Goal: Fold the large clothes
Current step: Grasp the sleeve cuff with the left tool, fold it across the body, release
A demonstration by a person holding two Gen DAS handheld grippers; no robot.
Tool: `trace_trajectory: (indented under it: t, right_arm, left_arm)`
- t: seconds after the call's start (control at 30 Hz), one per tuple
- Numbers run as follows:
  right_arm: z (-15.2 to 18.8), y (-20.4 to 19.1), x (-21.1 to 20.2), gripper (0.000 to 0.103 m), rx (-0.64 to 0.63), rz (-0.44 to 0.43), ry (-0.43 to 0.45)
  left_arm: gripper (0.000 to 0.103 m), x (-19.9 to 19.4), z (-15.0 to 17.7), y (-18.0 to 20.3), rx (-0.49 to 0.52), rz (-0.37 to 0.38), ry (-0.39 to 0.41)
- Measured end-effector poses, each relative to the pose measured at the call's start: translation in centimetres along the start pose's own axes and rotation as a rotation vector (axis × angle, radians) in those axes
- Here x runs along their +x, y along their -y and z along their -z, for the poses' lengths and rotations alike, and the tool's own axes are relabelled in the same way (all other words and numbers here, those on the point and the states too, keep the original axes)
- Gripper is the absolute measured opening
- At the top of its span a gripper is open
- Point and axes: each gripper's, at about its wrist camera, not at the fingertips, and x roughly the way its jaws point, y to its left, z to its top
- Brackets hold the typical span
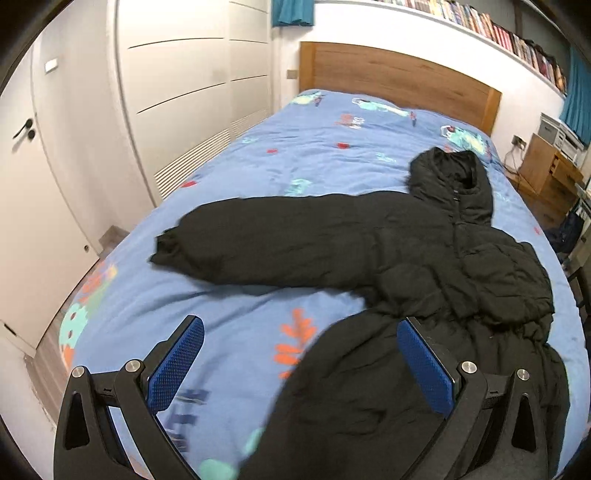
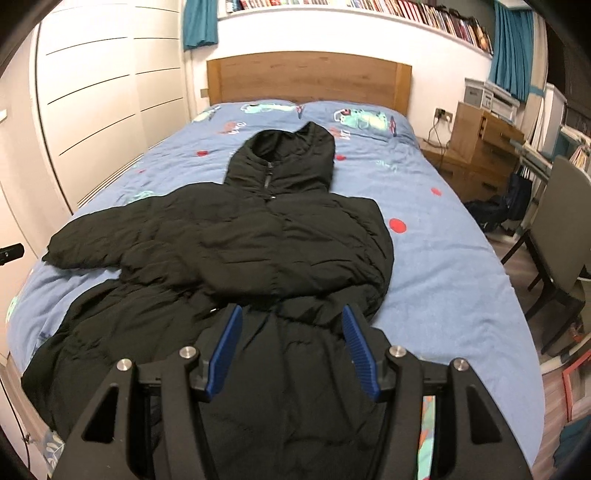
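Left gripper: jaws spread wide, nothing between the blue pads, hovering over the near left part of the bed. Right gripper: jaws also apart, empty, above the lower body of the black hooded puffer coat.

Coat lies front up, zipped, on the blue cartoon-print duvet. Hood points to the far end. One sleeve stretches out flat to the left; the other sleeve is folded in over the chest. Hem end hangs off the near edge.

Room: wooden headboard at the far end, two matching pillows below it. White wardrobe doors run along the left, a white door with a black handle nearer. Bookshelf high on the far wall, teal curtains right. Wooden bedside unit with a printer on top to the right, chair near right, close to the bed edge.
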Motion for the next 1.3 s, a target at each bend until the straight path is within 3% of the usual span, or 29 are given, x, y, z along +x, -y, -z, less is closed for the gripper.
trace_trajectory:
  t: [0.23, 0.4, 0.67, 0.87, 0.9, 0.97, 1.0, 1.03, 1.1, 1.3]
  right_arm:
    - [-0.6, -4.8, -0.2, 0.055, -0.029, -0.006, -0.003]
    - [-2.0, -7.5, 2.4, 0.055, -0.04, -0.016, -0.019]
    - [-3.5, -10.1, 7.2, 0.055, -0.061, -0.011, -0.074]
    - [-4.1, -9.5, 8.4, 0.055, -0.079, 0.021, -0.086]
    - [-4.1, -9.2, 8.4, 0.055, -0.075, 0.025, -0.085]
    - [-4.2, -8.7, 8.4, 0.055, -0.065, 0.034, -0.081]
    - [-4.2, -8.3, 8.3, 0.055, -0.057, 0.038, -0.08]
    - [-4.2, -8.1, 8.2, 0.055, -0.052, 0.039, -0.079]
    - [-4.1, -7.6, 7.7, 0.055, -0.042, 0.041, -0.075]
    - [-3.6, -6.0, 4.4, 0.055, -0.025, 0.044, -0.034]
  left_arm:
    - [0.102, 3.6, 0.1, -9.8, -0.119, -0.028, -0.046]
    - [0.102, 9.1, -0.1, -15.3, -0.228, -0.001, -0.104]
    - [0.102, 20.0, -0.5, -18.8, -0.499, 0.168, -0.191]
    - [0.1, 24.1, -0.7, -20.8, -0.717, 0.194, -0.179]
    - [0.093, 24.2, -0.8, -20.9, -0.73, 0.192, -0.172]
    - [0.07, 24.2, -1.0, -20.9, -0.747, 0.18, -0.166]
    - [0.044, 24.0, -1.1, -20.8, -0.752, 0.2, -0.16]
    - [0.025, 23.8, -1.3, -20.8, -0.758, 0.242, -0.156]
    - [0.013, 23.0, -1.9, -20.5, -0.744, 0.248, -0.145]
    - [0.01, 18.3, -4.0, -17.8, -0.639, 0.231, -0.095]
